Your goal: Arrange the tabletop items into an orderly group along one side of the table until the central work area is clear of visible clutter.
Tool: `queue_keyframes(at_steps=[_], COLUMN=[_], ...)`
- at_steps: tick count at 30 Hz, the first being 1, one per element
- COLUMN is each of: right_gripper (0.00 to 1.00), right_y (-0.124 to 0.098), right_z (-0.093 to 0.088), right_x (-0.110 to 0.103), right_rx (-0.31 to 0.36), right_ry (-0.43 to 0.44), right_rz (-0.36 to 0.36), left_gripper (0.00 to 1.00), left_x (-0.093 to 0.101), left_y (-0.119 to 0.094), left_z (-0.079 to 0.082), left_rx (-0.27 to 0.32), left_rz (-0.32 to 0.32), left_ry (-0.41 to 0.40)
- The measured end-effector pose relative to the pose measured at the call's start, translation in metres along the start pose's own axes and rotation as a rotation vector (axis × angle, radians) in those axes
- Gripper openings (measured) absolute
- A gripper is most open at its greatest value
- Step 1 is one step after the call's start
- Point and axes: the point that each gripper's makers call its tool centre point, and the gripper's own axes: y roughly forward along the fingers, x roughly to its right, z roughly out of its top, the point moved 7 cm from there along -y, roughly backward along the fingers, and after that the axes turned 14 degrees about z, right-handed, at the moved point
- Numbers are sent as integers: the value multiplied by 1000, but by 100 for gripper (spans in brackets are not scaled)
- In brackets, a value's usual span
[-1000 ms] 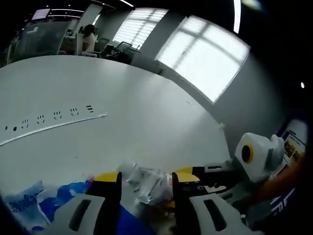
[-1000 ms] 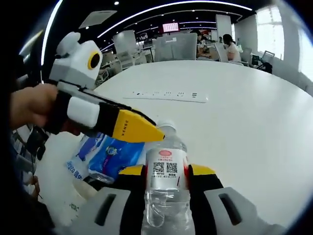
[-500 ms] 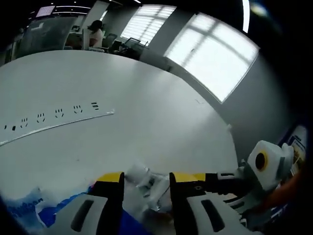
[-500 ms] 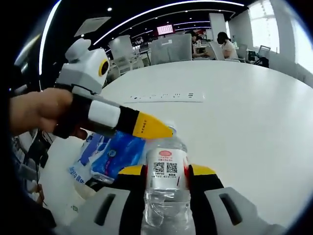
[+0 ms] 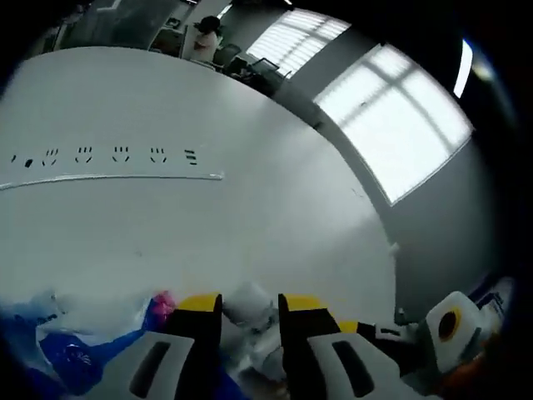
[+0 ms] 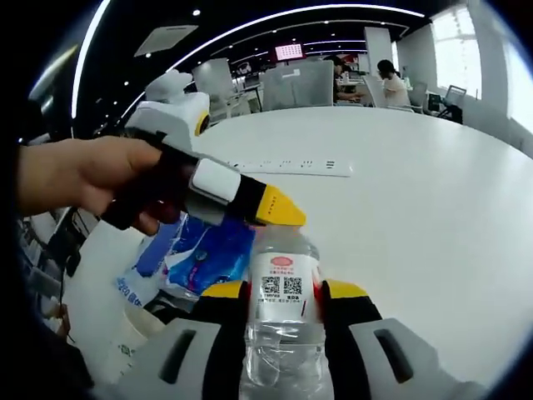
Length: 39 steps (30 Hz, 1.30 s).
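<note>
Left gripper view: the left gripper (image 5: pixel 250 310) has dropped in closer since a second ago, and its yellow-tipped jaws now sit narrowly apart around the white cap end of the clear plastic water bottle (image 5: pixel 250 304). Can't tell if they actually pinch it. One blue-and-white plastic packet (image 5: pixel 58 354) lies just beside it, and one long white power strip (image 5: pixel 108 177) runs across the white round table (image 5: pixel 275 208).

Right gripper view: the right gripper (image 6: pixel 283 293) is clamped on that one bottle's (image 6: pixel 282 287) labelled body at the table's near edge. The left gripper's tips have slid right up to the cap, so looks like a two-handed hold or handover. The count is the same: one bottle, one packet (image 6: pixel 200 258), one strip (image 6: pixel 291 167).
</note>
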Motion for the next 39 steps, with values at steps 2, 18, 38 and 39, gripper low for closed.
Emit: queue_keyframes(at_steps=[2,18,38,39], right_gripper=[30,29,28,28], right_y=[0,-8,-41,-43], right_z=[0,-2,-3,-4], right_x=[1,-4,-24,-25], right_rx=[5,17,76,80], right_ry=[2,-66,-184,-186], right_rz=[1,-1,-43,-46], left_gripper=[21,20,21,21], left_x=[-1,13,55,58], left_y=[-1,-18,-66,-69], left_z=[-1,-4,-8,-10], left_rx=[-3,47,214,222], left_rz=[-11,-23,22,23], left_ry=[11,69,291,299])
